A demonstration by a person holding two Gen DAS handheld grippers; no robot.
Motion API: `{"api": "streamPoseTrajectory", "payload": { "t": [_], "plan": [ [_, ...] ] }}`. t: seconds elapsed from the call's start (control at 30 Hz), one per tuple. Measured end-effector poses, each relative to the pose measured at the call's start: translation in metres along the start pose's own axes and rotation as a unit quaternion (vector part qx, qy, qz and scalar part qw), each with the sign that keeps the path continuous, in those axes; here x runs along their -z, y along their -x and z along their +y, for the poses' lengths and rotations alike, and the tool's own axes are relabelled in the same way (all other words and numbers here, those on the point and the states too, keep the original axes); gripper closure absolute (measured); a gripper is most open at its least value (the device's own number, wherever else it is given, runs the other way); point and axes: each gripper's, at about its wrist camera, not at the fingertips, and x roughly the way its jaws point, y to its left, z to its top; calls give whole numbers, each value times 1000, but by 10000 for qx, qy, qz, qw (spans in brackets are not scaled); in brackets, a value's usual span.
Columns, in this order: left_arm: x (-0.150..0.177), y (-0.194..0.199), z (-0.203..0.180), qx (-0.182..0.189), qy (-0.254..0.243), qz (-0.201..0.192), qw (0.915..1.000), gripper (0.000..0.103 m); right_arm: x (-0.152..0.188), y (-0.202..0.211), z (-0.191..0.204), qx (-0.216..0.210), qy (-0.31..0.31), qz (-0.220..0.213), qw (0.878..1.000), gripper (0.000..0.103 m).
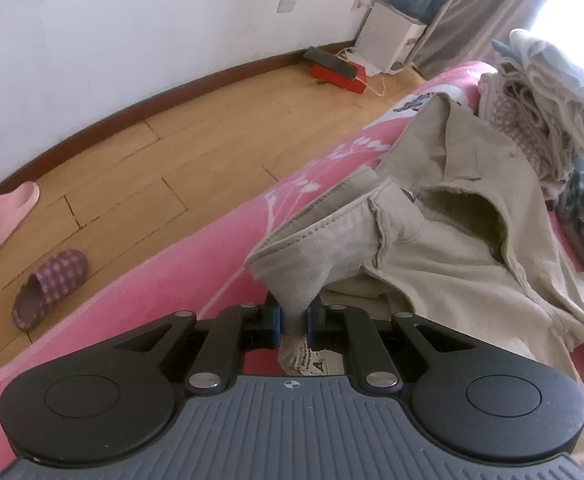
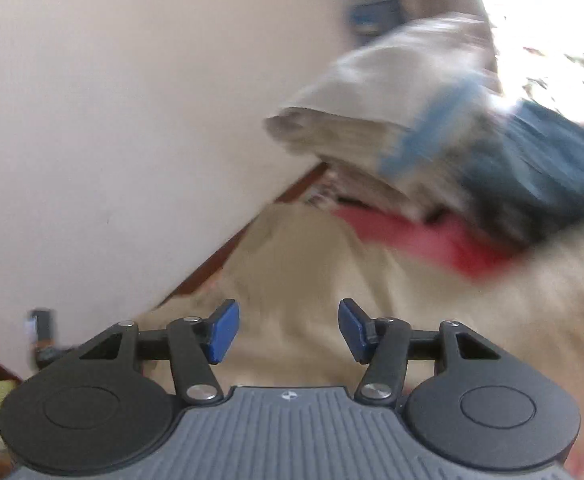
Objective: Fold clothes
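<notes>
A beige hooded garment [image 1: 472,248] is lying crumpled near the edge of a pink bed [image 1: 196,276], beside a pile of clothes [image 1: 552,92]. Its ribbed cuff [image 1: 296,268] is being pinched between the pressed-together fingers of the left gripper [image 1: 293,326]. The right gripper [image 2: 288,330] is being held above the beige cloth, fingers spread, nothing between them; that view is blurred.

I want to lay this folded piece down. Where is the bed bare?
Bare pink sheet runs along the bed's floor-side edge, left of the beige garment. Crowded behind it: the stack of clothes.
</notes>
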Motion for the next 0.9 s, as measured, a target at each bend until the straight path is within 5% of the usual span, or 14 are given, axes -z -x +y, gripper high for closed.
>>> {"api": "streamPoseTrajectory", "payload": {
  "t": [0.23,0.43,0.57,0.73,0.9],
  "plan": [
    [13,8,6,78,-108,66,9999,93,-60,-166,48,-393,1046,807,9905,54],
    [31,16,-4,72,-553,208,9982,94,-41,-248,88,-727,1666,1621,9699,55],
    [36,14,-4,93,-619,321,9975,93,-2,-265,100,-495,2544,1885,9473,53],
    [40,10,-1,91,-677,305,9972,93,17,-253,118,-317,3012,1621,9391,53],
    [40,7,1,70,-626,291,9976,93,42,-271,139,321,3778,1698,9096,60]
  ]
}}
